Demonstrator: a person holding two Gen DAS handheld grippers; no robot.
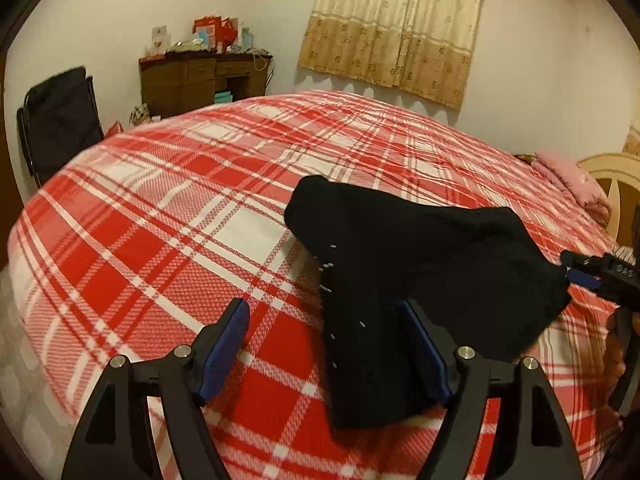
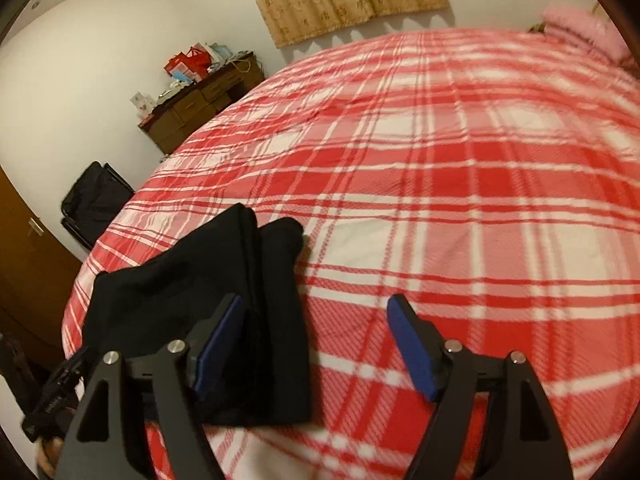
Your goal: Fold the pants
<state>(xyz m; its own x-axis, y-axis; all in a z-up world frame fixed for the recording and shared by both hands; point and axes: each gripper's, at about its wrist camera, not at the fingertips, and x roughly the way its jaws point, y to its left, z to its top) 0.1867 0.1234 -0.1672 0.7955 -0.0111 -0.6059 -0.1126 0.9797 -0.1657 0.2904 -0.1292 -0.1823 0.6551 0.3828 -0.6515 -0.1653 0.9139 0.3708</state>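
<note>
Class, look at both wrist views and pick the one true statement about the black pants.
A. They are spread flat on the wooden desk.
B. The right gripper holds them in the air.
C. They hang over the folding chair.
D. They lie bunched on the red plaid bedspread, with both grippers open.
D: the black pants lie bunched on the plaid bedspread, and the left gripper and right gripper both stand open, pads apart.

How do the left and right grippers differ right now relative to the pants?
The left gripper has the pants lying against its right-hand pad; the right gripper has them against its left-hand pad. So the left gripper sits at the pants' left side, the right gripper at their right. Shared: both stand open with blue pads, neither grips the cloth, and the pants rest on the plaid bedspread.
</note>
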